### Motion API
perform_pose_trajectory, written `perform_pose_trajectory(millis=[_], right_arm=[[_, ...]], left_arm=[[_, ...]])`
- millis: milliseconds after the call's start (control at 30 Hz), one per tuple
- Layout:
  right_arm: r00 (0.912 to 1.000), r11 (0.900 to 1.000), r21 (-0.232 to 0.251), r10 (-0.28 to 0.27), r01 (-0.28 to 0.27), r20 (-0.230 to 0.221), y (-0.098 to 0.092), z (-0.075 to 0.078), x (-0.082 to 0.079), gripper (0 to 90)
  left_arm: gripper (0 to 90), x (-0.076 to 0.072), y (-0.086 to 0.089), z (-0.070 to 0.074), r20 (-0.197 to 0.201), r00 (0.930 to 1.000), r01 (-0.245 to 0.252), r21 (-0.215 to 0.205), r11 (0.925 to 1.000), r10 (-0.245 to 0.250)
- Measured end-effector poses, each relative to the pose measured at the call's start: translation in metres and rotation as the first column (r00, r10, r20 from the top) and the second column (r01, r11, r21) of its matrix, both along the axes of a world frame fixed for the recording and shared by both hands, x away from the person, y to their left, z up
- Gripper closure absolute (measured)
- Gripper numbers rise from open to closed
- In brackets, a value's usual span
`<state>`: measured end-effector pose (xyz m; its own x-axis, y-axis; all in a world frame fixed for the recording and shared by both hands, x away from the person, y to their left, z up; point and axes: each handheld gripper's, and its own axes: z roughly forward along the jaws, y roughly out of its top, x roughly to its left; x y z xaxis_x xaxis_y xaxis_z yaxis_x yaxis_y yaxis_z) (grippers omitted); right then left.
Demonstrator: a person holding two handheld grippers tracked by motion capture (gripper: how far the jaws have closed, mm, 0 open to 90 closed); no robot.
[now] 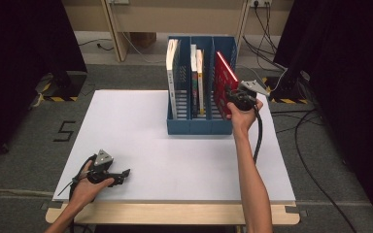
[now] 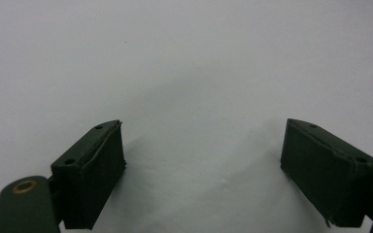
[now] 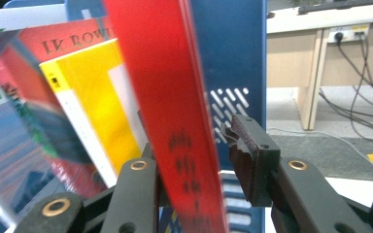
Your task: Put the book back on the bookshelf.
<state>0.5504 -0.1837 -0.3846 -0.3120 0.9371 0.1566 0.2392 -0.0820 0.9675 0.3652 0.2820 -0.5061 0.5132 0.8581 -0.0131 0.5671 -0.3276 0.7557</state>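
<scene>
My left gripper [image 1: 119, 174] rests on the white table [image 1: 175, 155] near its front edge, jaws apart with nothing between them. Further right stands the blue file rack [image 1: 201, 124], with books in its left and middle slots. In its right slot the red book [image 1: 223, 73] leans, and my right gripper [image 1: 229, 93] sits around its spine; there's a gap at one pad, so the hold looks slack. I judge the book could tip or slide forward out of the slot.
</scene>
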Motion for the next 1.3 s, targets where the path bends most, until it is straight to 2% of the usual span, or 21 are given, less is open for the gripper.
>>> perform_pose_trajectory(millis=[167,267,400,533,667,900,1000,1033,1133,1233,1300], right_arm=[[0.9994,0.999,0.001,0.033,-0.033,-0.006,-0.004,-0.004,-0.014,64.5],[0.998,0.998,-0.013,0.063,-0.063,-0.005,-0.006,-0.007,-0.024,65.5],[0.9969,0.996,-0.037,0.076,-0.077,-0.02,-0.01,-0.011,-0.034,66.1],[0.9947,0.994,-0.05,0.092,-0.094,-0.045,-0.014,-0.021,-0.042,64.4],[0.9926,0.993,-0.057,0.099,-0.103,-0.069,-0.017,-0.034,-0.048,67.1],[0.9884,0.992,-0.027,0.122,-0.125,-0.091,-0.024,-0.045,-0.047,79.4],[0.9854,0.991,0.041,0.133,-0.13,-0.106,-0.022,-0.047,-0.045,82.0],[0.9859,0.991,0.029,0.135,-0.133,-0.099,-0.022,-0.048,-0.044,82.5],[0.9852,0.989,0.067,0.136,-0.129,-0.105,-0.014,-0.05,-0.038,83.5],[0.9872,0.992,0.055,0.12,-0.115,-0.105,-0.004,-0.049,-0.031,83.0],[0.9869,0.991,0.072,0.12,-0.113,-0.108,0.005,-0.049,-0.025,81.7]], left_arm=[[14.7,0.0,0.0,0.0,0.002,1.0,-0.001,-0.001,1.0,0.001],[14.7,0.0,0.0,0.0,0.002,1.0,-0.001,-0.001,1.0,0.001],[14.7,0.0,0.0,0.0,0.002,1.0,-0.001,-0.001,1.0,0.001],[14.7,0.0,0.0,0.0,0.001,1.0,-0.001,-0.001,1.0,0.001],[14.7,0.0,0.0,0.0,0.001,1.0,-0.001,-0.001,1.0,0.001],[14.7,0.0,0.0,0.0,0.001,1.0,-0.002,-0.003,1.0,0.002],[14.7,0.0,0.0,0.0,0.001,1.0,-0.002,-0.003,1.0,0.002],[14.7,0.0,0.0,0.0,0.001,1.0,-0.002,-0.002,1.0,0.002],[14.7,0.0,0.0,0.0,0.001,1.0,-0.002,-0.003,1.0,0.002],[14.7,0.0,0.0,0.0,0.001,1.0,-0.002,-0.003,1.0,0.002],[14.7,0.0,0.0,0.0,0.001,1.0,-0.002,-0.003,1.0,0.002]])
